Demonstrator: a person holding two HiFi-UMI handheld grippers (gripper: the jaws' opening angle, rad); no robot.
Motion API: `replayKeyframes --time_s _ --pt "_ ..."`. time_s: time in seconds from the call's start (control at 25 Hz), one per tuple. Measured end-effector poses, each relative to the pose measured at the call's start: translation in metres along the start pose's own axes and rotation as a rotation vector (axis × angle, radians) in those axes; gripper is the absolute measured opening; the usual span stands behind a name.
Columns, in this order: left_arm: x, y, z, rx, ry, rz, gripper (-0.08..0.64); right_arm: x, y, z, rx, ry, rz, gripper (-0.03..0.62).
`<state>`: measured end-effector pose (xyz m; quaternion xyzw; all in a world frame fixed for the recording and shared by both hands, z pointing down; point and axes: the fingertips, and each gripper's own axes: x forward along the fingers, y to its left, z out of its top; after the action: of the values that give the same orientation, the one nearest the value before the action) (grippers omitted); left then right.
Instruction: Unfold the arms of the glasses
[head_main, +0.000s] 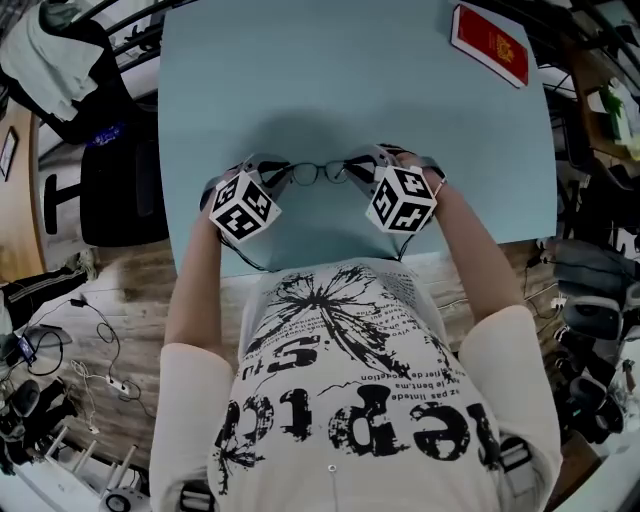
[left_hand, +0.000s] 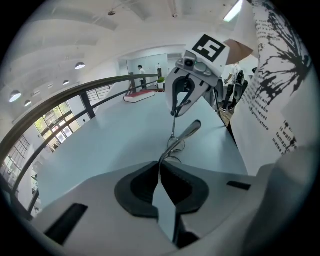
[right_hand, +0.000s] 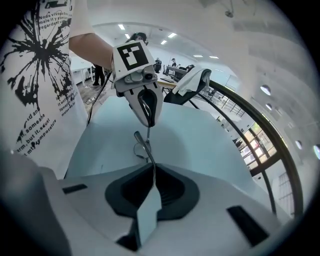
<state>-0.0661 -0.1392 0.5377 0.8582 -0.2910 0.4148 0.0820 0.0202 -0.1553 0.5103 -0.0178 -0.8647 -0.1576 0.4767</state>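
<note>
Thin dark-framed glasses (head_main: 320, 172) hang between my two grippers, just above the pale blue table (head_main: 300, 80) near its front edge. My left gripper (head_main: 268, 180) is shut on the glasses' left end, my right gripper (head_main: 362, 174) on their right end. In the left gripper view the pads (left_hand: 150, 172) pinch a thin metal piece of the glasses (left_hand: 176, 144), and the right gripper (left_hand: 175, 114) faces me, holding the far end. In the right gripper view my jaws (right_hand: 151, 167) clamp the glasses (right_hand: 142, 144), with the left gripper (right_hand: 148, 120) opposite. One arm sticks out sideways.
A red booklet (head_main: 490, 45) lies at the table's far right corner. A black office chair (head_main: 110, 185) with clothing (head_main: 55, 50) stands left of the table. Cables (head_main: 95, 345) lie on the wooden floor. The person's torso is close behind both grippers.
</note>
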Motion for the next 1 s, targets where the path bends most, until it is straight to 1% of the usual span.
replayKeyframes --time_s 0.2,0.4,0.56,0.88,0.92,1.0 --pt "-0.001 0.001 -0.002 -0.002 0.005 0.003 0.031 -0.01 -0.002 -0.016 0.039 0.016 0.014 0.026" --pt "-0.004 0.001 0.0 -0.02 -0.007 0.011 0.031 -0.015 -0.001 -0.032 0.058 0.055 0.035 0.028" --pt "-0.004 -0.001 -0.003 -0.032 -0.007 0.013 0.031 -0.015 0.0 -0.033 0.085 0.054 0.033 0.028" --pt "-0.006 -0.007 0.006 -0.069 -0.028 0.033 0.032 -0.016 0.003 -0.026 0.136 0.024 0.023 0.038" --pt "-0.007 -0.008 0.006 -0.074 -0.032 0.033 0.043 -0.016 0.003 -0.027 0.14 0.023 0.019 0.038" --pt "-0.009 -0.012 0.006 -0.085 -0.039 0.032 0.094 -0.017 0.005 -0.025 0.157 0.008 0.015 0.052"
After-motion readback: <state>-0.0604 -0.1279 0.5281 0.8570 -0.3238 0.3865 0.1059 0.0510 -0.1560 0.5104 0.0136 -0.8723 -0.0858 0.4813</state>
